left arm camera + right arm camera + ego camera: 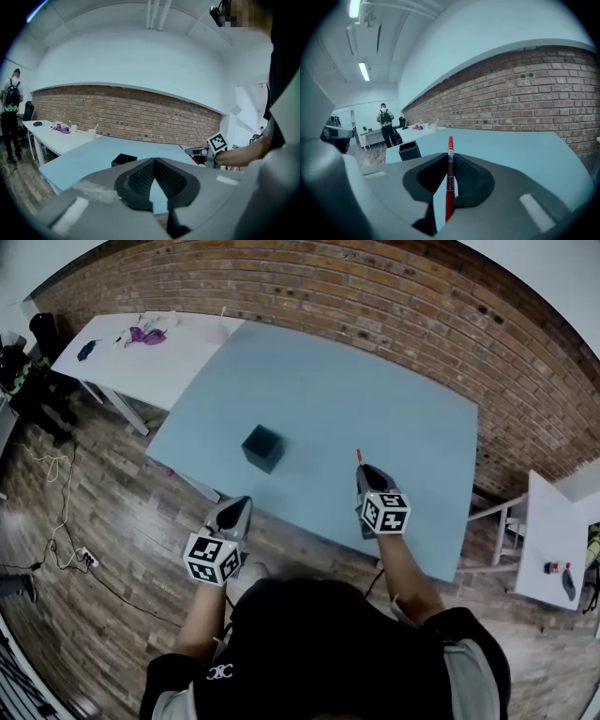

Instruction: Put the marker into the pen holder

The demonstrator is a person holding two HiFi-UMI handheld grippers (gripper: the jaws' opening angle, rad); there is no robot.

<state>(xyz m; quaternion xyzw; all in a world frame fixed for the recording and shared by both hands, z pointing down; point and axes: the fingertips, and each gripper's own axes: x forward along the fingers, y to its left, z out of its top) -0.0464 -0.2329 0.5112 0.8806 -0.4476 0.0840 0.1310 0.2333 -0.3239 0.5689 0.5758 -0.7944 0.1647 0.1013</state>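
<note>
A red marker (449, 178) is clamped between the jaws of my right gripper (449, 159), its tip sticking out ahead. In the head view the marker (358, 457) pokes forward from the right gripper (368, 473), lifted over the near right part of the light blue table (375, 399). The black square pen holder (262, 447) stands on the table to the left of it, seen also as the pen holder (408, 151) and the pen holder (123, 160). My left gripper (236, 509) hangs off the table's near edge, its jaws (154, 164) shut with nothing between them.
A white table (141, 348) with a purple object and small items stands at the far left. A brick wall (375, 296) runs behind the tables. Another white table (558, 549) is at the right. A person with a backpack (386, 123) stands far off. Cables lie on the wooden floor.
</note>
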